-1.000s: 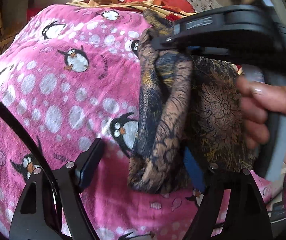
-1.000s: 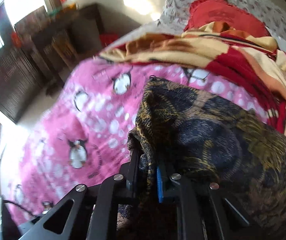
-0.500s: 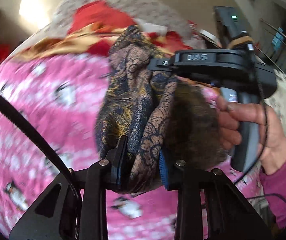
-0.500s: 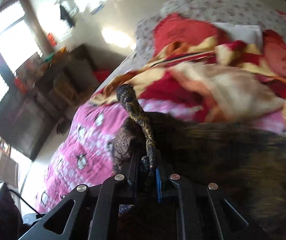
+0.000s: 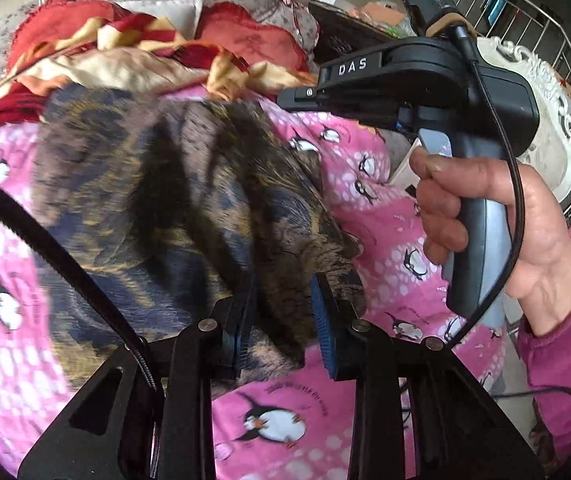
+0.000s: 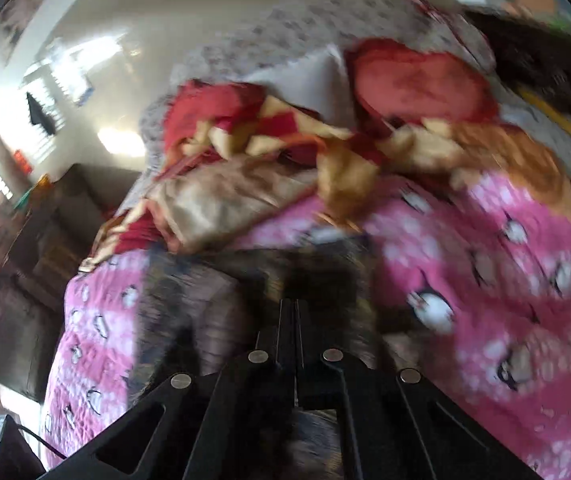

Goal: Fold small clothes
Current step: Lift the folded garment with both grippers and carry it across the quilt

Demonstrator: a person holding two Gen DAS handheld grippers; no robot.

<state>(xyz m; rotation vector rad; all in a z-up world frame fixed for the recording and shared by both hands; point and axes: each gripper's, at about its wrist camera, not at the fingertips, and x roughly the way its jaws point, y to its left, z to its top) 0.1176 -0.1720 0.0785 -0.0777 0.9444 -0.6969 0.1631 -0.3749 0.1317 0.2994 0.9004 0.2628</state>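
A dark patterned cloth (image 5: 157, 200), blue and brown with gold marks, is spread over the pink penguin blanket (image 5: 385, 216) of the bed, and its near right corner is gathered between the blue pads of the left hand-held gripper (image 5: 281, 312). This gripper is only partly closed, with the bunched cloth filling the gap between its fingers. The right hand-held gripper (image 5: 305, 94) is seen at the right of the left wrist view, held by a hand (image 5: 485, 216) in a pink sleeve, above the far edge of the cloth. In the right wrist view its fingers (image 6: 285, 320) are pressed together, and the blurred dark cloth (image 6: 205, 292) lies around them; whether a fold is pinched there cannot be told. A red and cream blanket (image 5: 133, 60) is heaped at the far end of the bed.
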